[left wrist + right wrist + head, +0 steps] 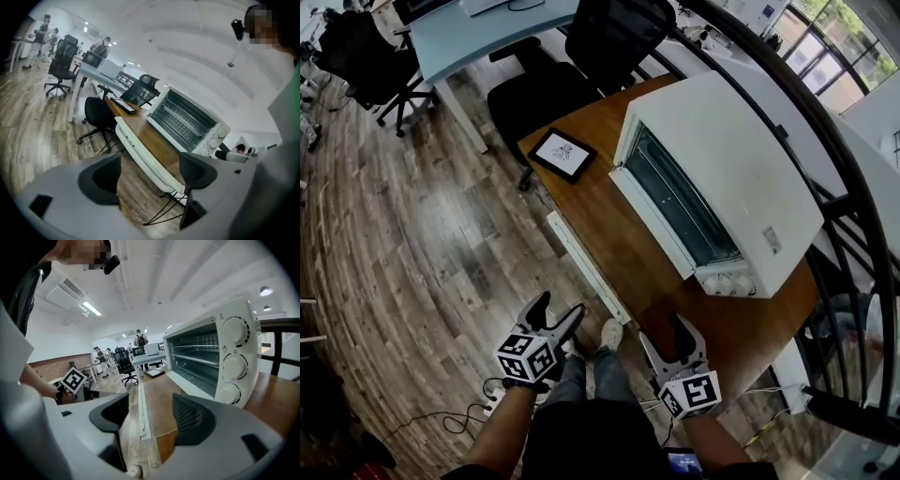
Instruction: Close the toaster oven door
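Toaster oven (741, 178) sitting on counter (609, 234). Glass door (675, 202) appearing flush against front, suggesting closing done; not looking certain. Left tongs (559, 309) and right tongs (666, 336) hanging spread, pinching nothing, well apart from oven.

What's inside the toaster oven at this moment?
A wire rack shows inside the toaster oven, and nothing can be seen resting on it. The floor and far corners of the inside are dark and partly covered by the front frame, so they cannot be checked.

Grey left tool (555, 314) and right tool (667, 335) with black-and-white marker cubes (528, 358); blue jeans (581, 380), pale shoes (610, 334).
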Tool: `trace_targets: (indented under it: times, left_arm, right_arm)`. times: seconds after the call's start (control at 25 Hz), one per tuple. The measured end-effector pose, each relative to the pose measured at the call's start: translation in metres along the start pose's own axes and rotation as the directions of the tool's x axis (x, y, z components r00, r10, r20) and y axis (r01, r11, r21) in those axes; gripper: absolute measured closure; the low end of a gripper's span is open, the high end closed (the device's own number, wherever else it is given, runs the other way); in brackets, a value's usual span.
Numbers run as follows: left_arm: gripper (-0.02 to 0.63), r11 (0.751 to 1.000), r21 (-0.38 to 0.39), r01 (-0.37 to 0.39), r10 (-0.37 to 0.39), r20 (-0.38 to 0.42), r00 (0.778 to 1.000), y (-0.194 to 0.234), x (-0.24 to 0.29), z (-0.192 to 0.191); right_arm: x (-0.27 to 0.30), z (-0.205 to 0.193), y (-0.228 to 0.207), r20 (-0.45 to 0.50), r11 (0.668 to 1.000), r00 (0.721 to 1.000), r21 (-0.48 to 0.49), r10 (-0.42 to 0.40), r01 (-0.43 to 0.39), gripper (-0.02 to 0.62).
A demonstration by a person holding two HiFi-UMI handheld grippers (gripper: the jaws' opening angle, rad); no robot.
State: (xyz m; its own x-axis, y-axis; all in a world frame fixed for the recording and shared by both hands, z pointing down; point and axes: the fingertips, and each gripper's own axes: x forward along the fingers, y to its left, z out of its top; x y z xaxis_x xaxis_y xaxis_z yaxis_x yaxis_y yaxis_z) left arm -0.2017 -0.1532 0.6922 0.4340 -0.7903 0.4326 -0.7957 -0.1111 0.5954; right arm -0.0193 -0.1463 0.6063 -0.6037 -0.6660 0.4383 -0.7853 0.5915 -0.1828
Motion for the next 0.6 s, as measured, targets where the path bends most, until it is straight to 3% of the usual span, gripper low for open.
trace_targets:
  times: [0.24, 0.44, 0.52, 0.6]
  left_arm:
    - [0.210, 0.979, -0.195, 0.055, -0.055, 0.004, 0.998, 0.001, 0.032, -0.018]
    - [0.215, 0.906, -0.408, 0.112, -0.099, 0.054, 0.994, 0.003, 0.063, -0.028]
    - [0.219, 0.898, -0.425, 0.112, -0.099, 0.052, 0.994, 0.003, 0.074, -0.031]
    - [0.227, 0.907, -0.407, 0.112, -0.108, 0.034, 0.994, 0.000, 0.084, -0.033]
  right_arm:
    - [-0.005, -0.006, -0.007, -0.032, 1.000, 0.999, 0.008, 0.017, -0.017, 0.305]
    - [-0.020, -0.004, -0.018, -0.037, 1.000, 0.999, -0.005, 0.009, -0.009, 0.308]
    - [-0.027, -0.004, -0.028, -0.032, 1.000, 0.999, 0.009, -0.009, 0.010, 0.312]
    - [-0.032, -0.005, -0.037, -0.028, 0.999, 0.999, 0.023, -0.028, 0.029, 0.316]
